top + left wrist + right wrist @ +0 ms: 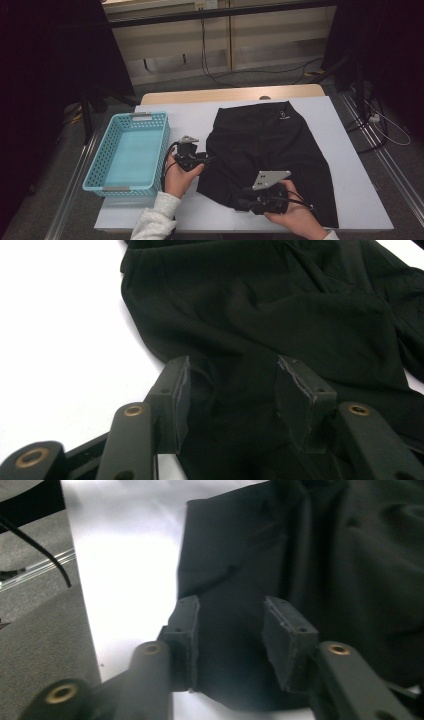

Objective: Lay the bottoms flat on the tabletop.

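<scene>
One black shorts and one blue basket lie apart on the desk; left gripper and right gripper fingers open at its near edges.

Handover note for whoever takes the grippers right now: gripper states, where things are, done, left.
Left gripper: jaws apart over the left edge of the black garment, not pinching it.
Right gripper: jaws apart over the garment's near corner, cloth between them but loose.
Garment lies on the white table cover, roughly folded, logo at the far end.
Blue basket sits left of it, nothing inside.
Left, probably: finish folding and put the garment in the basket.
</scene>
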A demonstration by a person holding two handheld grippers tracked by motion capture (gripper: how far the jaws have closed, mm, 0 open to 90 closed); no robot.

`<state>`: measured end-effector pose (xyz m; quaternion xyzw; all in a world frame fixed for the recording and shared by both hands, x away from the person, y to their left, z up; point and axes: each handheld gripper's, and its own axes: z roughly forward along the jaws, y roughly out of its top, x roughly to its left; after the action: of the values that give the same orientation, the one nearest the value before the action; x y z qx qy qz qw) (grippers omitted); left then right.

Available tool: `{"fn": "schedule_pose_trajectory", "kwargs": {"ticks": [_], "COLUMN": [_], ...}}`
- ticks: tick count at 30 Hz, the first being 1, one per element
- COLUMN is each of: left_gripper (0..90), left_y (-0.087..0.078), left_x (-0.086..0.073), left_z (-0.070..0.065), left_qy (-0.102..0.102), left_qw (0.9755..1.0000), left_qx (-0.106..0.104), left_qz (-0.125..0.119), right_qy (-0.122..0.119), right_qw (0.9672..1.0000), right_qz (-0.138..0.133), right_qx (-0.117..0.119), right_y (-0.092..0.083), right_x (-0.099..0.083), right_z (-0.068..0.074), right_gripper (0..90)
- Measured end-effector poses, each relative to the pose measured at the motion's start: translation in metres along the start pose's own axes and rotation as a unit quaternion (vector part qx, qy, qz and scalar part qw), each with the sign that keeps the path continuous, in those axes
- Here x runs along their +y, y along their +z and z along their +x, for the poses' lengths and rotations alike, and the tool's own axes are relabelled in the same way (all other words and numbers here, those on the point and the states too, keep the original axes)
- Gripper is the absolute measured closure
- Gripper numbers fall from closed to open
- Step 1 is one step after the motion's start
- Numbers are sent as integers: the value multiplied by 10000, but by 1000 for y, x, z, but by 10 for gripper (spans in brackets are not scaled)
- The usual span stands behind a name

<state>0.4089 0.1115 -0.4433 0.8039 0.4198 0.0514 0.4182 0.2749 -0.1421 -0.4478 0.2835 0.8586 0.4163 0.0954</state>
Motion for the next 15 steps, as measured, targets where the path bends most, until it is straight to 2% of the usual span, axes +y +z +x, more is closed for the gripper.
{"fn": "schedule_pose_trajectory", "kwargs": {"ticks": [2,4,5,6,7,8,9,10,11,12,15], "left_gripper": [492,493,494,495,494,498,503,510,511,519,525], "left_y": [0,-1,-1,-2,-2,-3,-3,-5,-5,-7,-8], "left_x": [-1,-1,-2,-2,-2,-3,-3,-3,-3,-4,-5], "left_z": [0,-1,-1,-1,-1,-2,-2,-2,-2,-3,-4], "left_qy": [-29,-24,-12,-10,-10,4,4,24,24,35,57], "left_qw": [10000,10000,10000,10000,10000,9999,9999,9999,9999,9999,9997], "left_qx": [-39,-38,-46,-56,-56,-89,-89,-145,-145,-160,-225], "left_qz": [33,30,49,47,47,52,52,59,59,47,80], "right_qy": [-25,-165,-221,-255,-255,-177,-135,-10,-10,155,294], "right_qw": [10000,9997,9995,9993,9993,9996,9997,9999,9999,9998,9996], "right_qz": [20,142,190,276,276,191,167,133,133,75,-8], "right_qx": [55,121,92,42,42,59,83,46,46,42,-32], "right_y": [6,15,18,21,21,19,18,15,15,8,0], "right_x": [0,-1,-1,-2,-2,-3,-3,-3,-3,-4,-6], "right_z": [4,9,9,9,9,5,2,-2,-2,-11,-18], "right_gripper": [530,523,539,637,637,836,872,896,896,900,900]}}
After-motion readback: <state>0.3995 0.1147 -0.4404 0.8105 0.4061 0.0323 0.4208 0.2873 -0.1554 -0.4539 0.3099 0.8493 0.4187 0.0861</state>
